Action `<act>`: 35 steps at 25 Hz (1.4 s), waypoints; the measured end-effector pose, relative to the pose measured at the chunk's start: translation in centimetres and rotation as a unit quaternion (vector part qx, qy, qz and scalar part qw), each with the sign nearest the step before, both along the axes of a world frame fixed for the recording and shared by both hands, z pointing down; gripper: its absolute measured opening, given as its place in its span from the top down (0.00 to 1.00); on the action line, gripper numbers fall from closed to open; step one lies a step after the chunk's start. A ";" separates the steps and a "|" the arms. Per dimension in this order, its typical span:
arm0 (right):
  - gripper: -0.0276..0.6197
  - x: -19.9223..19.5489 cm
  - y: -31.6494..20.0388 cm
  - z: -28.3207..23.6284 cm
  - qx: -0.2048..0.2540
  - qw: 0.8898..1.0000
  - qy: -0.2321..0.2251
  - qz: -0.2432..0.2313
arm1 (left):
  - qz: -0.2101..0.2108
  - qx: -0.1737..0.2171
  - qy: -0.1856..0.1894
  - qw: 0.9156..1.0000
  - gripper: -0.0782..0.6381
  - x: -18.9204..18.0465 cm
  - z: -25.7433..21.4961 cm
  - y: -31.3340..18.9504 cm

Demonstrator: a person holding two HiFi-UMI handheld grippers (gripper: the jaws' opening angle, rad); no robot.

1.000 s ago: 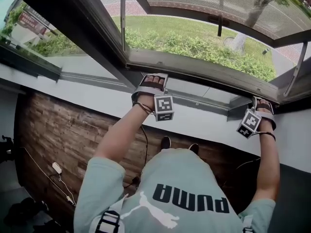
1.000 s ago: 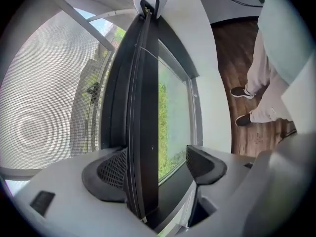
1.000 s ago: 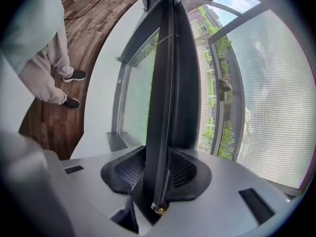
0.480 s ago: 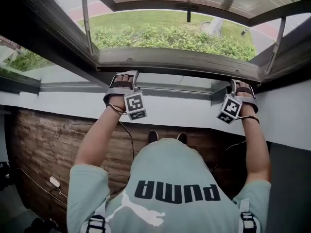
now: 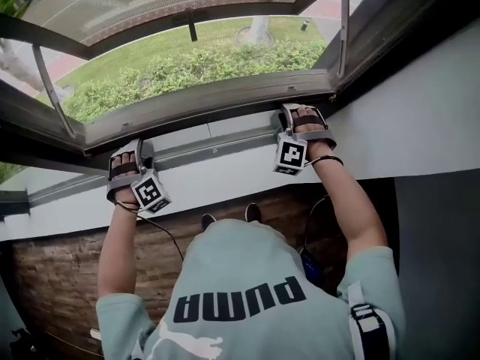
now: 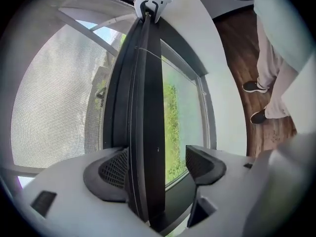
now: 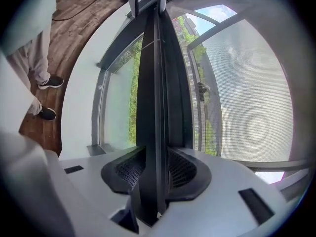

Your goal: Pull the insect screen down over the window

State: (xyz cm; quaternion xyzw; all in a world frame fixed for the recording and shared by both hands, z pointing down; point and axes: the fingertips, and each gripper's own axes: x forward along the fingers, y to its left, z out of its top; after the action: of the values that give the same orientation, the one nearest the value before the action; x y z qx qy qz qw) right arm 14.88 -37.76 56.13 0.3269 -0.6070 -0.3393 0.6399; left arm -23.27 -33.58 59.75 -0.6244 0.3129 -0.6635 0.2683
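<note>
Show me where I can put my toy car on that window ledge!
The white window ledge is bare between the left gripper and right gripper. Crowded at both ends, where their jaws, just closing further, straddle the dark grey screen bar.

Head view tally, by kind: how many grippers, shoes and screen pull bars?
2 grippers: left gripper, fingers just closing in around the screen bar, and right gripper
2 shoes
1 screen bar
Total: 5
</note>
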 end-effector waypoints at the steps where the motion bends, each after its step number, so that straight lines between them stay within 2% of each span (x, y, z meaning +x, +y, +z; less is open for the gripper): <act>1: 0.74 0.0 0.0 -0.1 0.010 1.000 -0.003 0.000 | -0.001 0.005 -0.002 1.000 0.39 -0.1 0.1 -0.1; 6: 0.71 0.1 -1.2 0.4 0.035 0.999 -0.005 0.017 | -0.011 -0.001 -0.025 1.000 0.37 -0.2 0.5 -1.0; 7: 0.75 0.0 -1.3 0.4 0.033 0.999 -0.013 0.020 | -0.015 -0.001 -0.022 1.000 0.38 0.0 0.5 -1.1; 11: 0.75 0.2 -1.0 0.4 0.032 0.999 -0.027 0.012 | -0.019 0.005 -0.010 1.000 0.38 0.1 0.6 -1.1; 16: 0.75 0.8 -0.5 1.1 0.053 0.998 -0.038 0.023 | -0.018 0.009 0.010 1.000 0.38 0.6 0.6 -0.5; 22: 0.74 0.4 -1.1 0.9 0.102 0.993 -0.055 0.030 | -0.012 0.052 0.006 0.999 0.35 0.3 1.0 -1.6; 27: 0.74 0.4 -1.7 0.3 0.129 0.991 -0.032 0.004 | -0.017 0.068 0.001 0.998 0.36 0.1 0.4 -2.1; 29: 0.81 0.6 -1.8 -0.2 0.126 0.992 -0.015 -0.010 | -0.017 0.066 0.002 0.998 0.37 0.3 0.3 -2.1; 35: 0.81 0.8 -1.6 0.4 0.086 0.996 0.003 -0.012 | -0.039 0.037 0.003 0.999 0.37 0.4 -0.1 -1.6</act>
State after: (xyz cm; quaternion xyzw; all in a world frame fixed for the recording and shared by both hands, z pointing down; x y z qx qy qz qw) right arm 15.71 -39.33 56.54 0.3724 -0.5775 -0.3986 0.6074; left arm -22.83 -35.16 59.67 -0.6032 0.3626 -0.6595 0.2640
